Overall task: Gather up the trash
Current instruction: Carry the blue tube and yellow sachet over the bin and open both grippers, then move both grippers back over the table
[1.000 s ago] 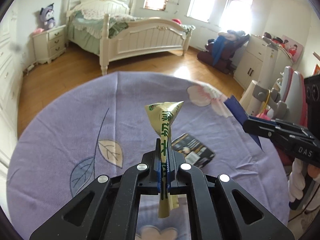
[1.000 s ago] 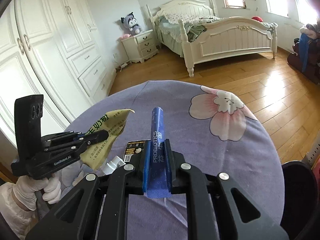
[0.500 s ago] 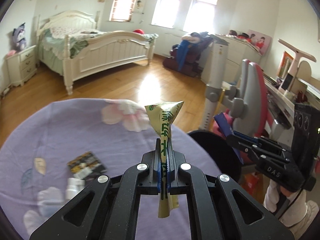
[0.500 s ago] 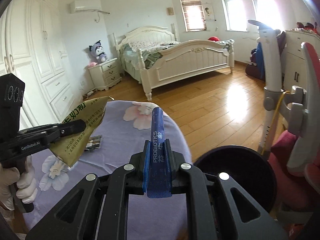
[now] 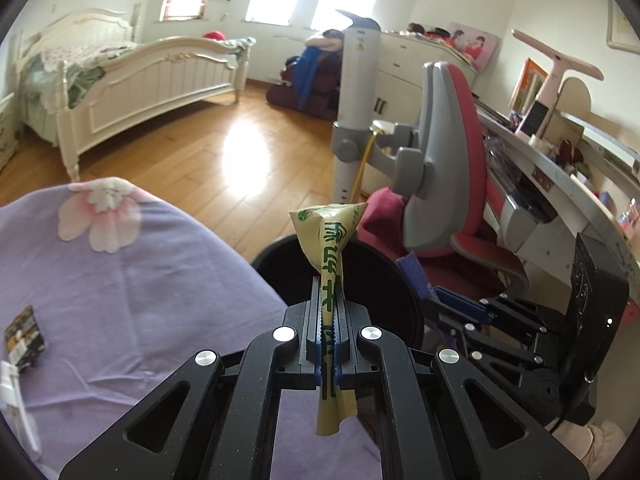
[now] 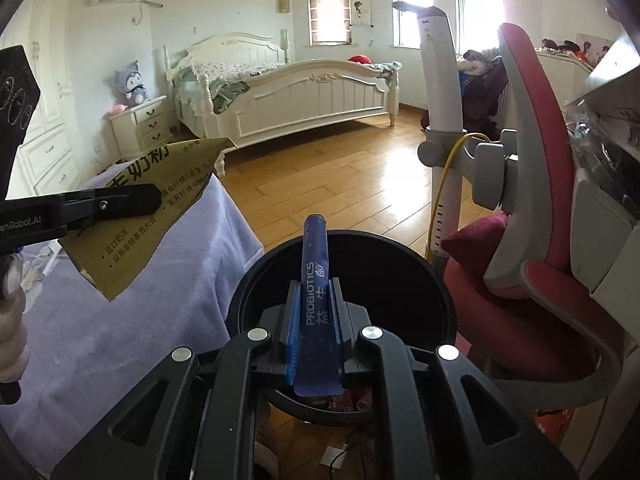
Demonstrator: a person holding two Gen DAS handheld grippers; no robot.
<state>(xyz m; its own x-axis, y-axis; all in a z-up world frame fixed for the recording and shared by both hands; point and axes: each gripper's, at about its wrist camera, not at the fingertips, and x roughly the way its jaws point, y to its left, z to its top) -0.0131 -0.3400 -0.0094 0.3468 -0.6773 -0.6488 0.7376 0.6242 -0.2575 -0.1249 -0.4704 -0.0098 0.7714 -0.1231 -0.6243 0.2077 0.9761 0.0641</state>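
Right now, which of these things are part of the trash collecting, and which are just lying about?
Part of the job:
- yellow packet in left gripper
- blue probiotics sachet in right gripper
- black bin
- dark wrapper on the table

Just lying about:
- bed
- red chair
- plush toy

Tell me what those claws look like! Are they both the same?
Nearly. Each claw is matte black with triangle cut-outs, shiny silver bolts and ribbed blue pads. The left claw shows white "GenRobot.AI" lettering on its side in the right wrist view. A tall black block with small round holes stands on the right claw, seen from the left wrist camera. A white glove shows below it.
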